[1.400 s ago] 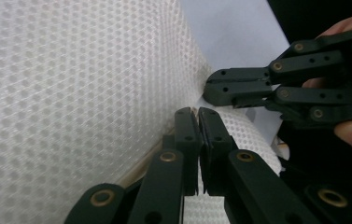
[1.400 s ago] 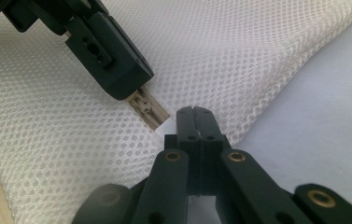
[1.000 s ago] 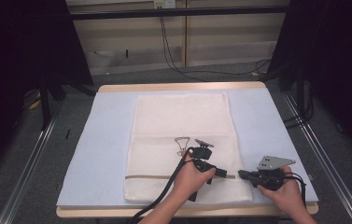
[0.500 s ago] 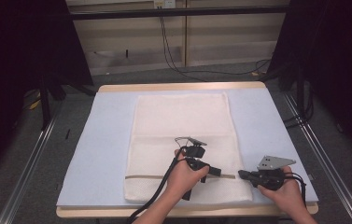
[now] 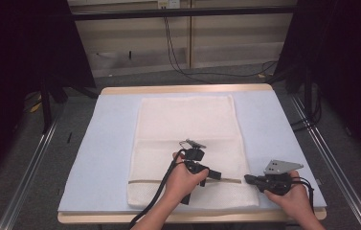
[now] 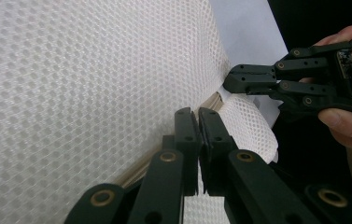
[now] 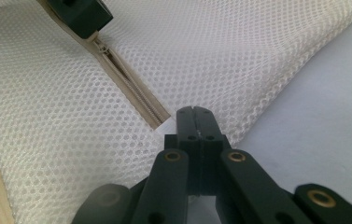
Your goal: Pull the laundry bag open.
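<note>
A white mesh bag [image 5: 187, 120] lies flat on a pale blue mat [image 5: 106, 143], with a beige zipper [image 5: 144, 181] running across it near the front. My left gripper [image 5: 218, 175] sits on the zipper line, right of the bag's middle, jaws shut; in the right gripper view its tip [image 7: 82, 16] holds the zipper pull [image 7: 100, 44]. My right gripper [image 5: 246, 178] is at the bag's right edge, shut on the mesh at the zipper's end [image 7: 162, 119]. In the left gripper view the shut jaws [image 6: 198, 114] lie along the zipper, and the right gripper [image 6: 229, 80] pinches the bag's edge.
The mat covers a wooden table [image 5: 183, 89] with metal rails [image 5: 29, 167] on both sides. Black cables [image 5: 154, 201] trail from the grippers toward the front edge. Bare mat lies left and right of the bag.
The left gripper has slid a little to the left along the zipper. The right gripper has stayed where it was.
</note>
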`<move>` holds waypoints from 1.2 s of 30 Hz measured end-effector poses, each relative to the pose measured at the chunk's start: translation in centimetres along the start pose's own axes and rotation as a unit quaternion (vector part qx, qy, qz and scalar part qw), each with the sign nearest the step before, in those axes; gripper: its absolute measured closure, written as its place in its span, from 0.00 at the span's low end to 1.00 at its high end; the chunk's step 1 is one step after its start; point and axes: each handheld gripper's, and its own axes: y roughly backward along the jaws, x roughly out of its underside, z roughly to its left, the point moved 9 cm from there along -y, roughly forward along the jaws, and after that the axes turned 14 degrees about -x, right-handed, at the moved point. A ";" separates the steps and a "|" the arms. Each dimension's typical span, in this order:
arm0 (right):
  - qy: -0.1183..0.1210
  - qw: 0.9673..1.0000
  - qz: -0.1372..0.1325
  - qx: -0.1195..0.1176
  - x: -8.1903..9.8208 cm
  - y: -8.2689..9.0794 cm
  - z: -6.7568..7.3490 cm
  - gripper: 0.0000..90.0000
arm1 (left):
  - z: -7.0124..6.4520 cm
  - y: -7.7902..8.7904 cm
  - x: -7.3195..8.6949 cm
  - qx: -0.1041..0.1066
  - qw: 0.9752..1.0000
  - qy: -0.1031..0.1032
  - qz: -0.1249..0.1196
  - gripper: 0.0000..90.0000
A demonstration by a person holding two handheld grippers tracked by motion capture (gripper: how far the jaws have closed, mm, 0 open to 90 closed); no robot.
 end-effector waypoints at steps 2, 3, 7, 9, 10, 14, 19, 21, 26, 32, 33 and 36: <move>0.000 1.000 0.000 0.000 0.0 0.0 0.0 1.00 | 0.5 0.4 0.1 -0.007 1.000 -0.011 0.006 0.97; 0.000 1.000 0.001 0.000 0.0 0.0 0.0 1.00 | 0.4 0.5 0.1 -0.004 1.000 0.000 0.004 0.97; -0.001 1.000 0.000 -0.001 0.0 0.0 0.0 1.00 | 1.0 0.9 0.2 -0.006 1.000 -0.006 0.004 0.97; -0.001 1.000 0.000 0.001 0.0 0.0 0.0 1.00 | 1.2 1.1 0.3 -0.005 1.000 -0.006 0.003 0.97; -0.001 1.000 0.000 0.001 0.0 0.0 0.0 1.00 | 1.2 1.1 0.3 -0.006 1.000 -0.003 0.004 0.97; -0.002 1.000 0.000 -0.001 0.0 0.0 0.0 1.00 | 1.4 1.4 0.4 -0.005 1.000 0.000 0.002 0.97; -0.002 1.000 -0.001 0.000 0.0 0.0 0.0 1.00 | 1.5 1.4 0.4 -0.006 1.000 -0.006 0.001 0.97; -0.003 1.000 -0.002 0.000 0.0 0.0 0.0 1.00 | 1.5 1.4 0.4 -0.009 1.000 -0.006 0.002 0.97; -0.002 1.000 -0.001 -0.001 0.0 0.0 0.0 1.00 | 1.4 1.5 0.4 -0.009 1.000 -0.003 0.000 0.97; -0.002 1.000 -0.001 -0.002 0.0 0.0 0.0 1.00 | 1.9 2.1 0.4 -0.007 1.000 0.002 -0.003 0.97; -0.002 1.000 -0.002 -0.001 0.0 0.0 0.0 1.00 | 2.0 2.2 0.4 -0.010 1.000 0.001 -0.001 0.97; -0.002 1.000 -0.002 0.000 0.0 0.0 0.0 1.00 | 2.3 2.4 0.5 -0.007 1.000 0.003 -0.002 0.97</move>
